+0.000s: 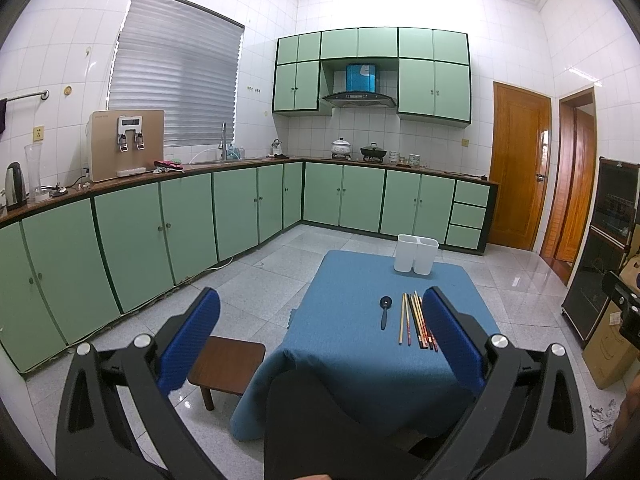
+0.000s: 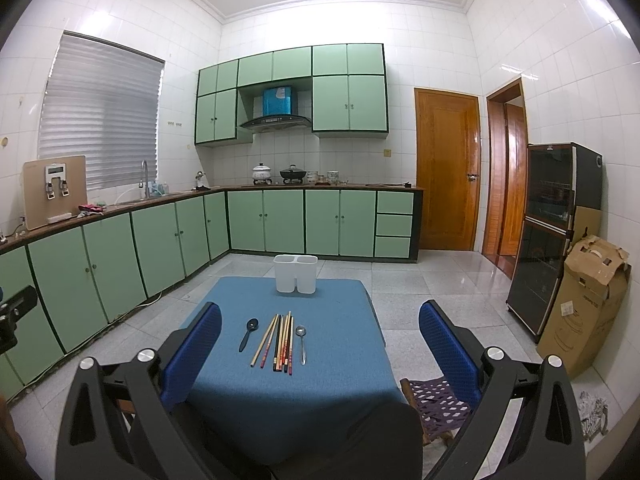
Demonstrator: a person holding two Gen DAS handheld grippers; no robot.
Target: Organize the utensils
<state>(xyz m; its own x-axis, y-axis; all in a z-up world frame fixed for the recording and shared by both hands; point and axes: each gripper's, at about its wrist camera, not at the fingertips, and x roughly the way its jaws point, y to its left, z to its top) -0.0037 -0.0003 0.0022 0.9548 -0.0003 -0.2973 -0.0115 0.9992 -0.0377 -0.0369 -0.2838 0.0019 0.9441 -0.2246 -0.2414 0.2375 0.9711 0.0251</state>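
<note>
Chopsticks (image 1: 418, 320) lay in a bundle on the blue bench (image 1: 360, 360) beside a black spoon (image 1: 385, 311) in the left wrist view; left gripper (image 1: 320, 312) fingers were released, empty. In the right wrist view, a metal spoon (image 2: 301, 342) lay right of them, the white two-compartment holder (image 2: 295, 274) stood behind, and the right gripper (image 2: 320, 324) was spread too.

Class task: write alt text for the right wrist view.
On a blue-clothed table lie a black spoon, a row of chopsticks and a metal spoon, before an empty white two-compartment holder. The open right gripper frames them.
</note>
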